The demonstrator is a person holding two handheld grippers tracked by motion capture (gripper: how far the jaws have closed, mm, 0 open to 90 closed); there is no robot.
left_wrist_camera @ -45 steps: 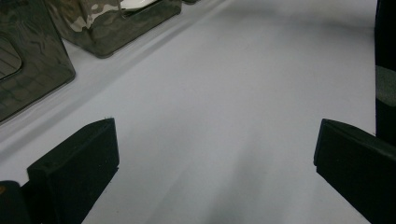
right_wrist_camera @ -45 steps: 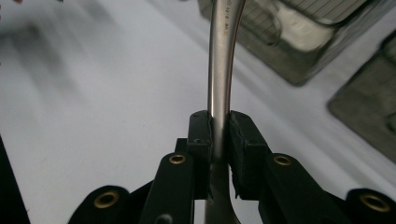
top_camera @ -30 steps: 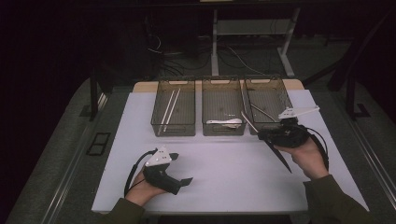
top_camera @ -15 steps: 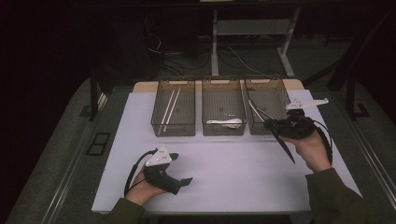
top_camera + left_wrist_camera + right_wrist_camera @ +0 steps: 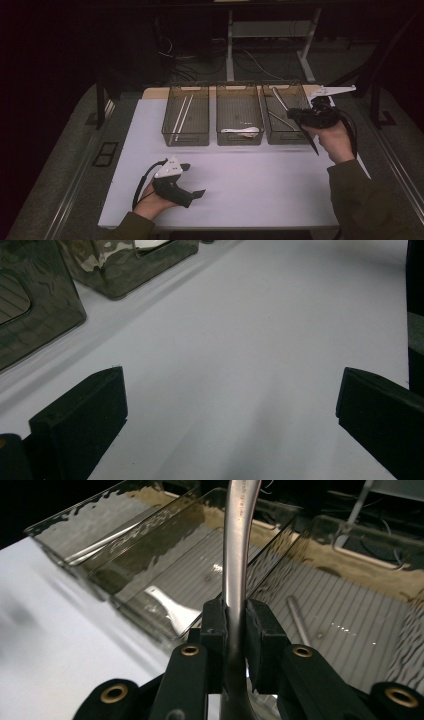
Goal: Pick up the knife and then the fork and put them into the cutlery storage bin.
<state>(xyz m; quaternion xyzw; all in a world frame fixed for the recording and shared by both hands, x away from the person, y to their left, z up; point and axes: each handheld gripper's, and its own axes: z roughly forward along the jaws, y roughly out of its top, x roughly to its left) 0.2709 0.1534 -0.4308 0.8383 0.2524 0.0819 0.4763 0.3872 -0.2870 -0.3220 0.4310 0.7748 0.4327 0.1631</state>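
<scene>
My right gripper [image 5: 294, 114] is shut on a long metal utensil [image 5: 280, 98] and holds it over the right smoked-plastic bin [image 5: 283, 140]. In the right gripper view the utensil's shiny shaft [image 5: 236, 555] rises steeply from between the pads, with the right gripper [image 5: 235, 617] clamped on it. My left gripper [image 5: 194, 179] lies on the white table [image 5: 250, 190] near the front left. In the left gripper view the left gripper [image 5: 230, 405] is wide open, and bare table surface shows between its jaws.
Three bins stand in a row at the back. The left bin [image 5: 185, 134] holds two thin white sticks [image 5: 181, 116]. A white spoon [image 5: 242, 131] lies in the middle bin [image 5: 240, 141]. Another metal piece [image 5: 277, 119] lies in the right bin. Dark floor surrounds the table.
My right gripper has carried the utensil up, back and to the right, from the front of the right bin to over it. The left gripper has stayed in place.
</scene>
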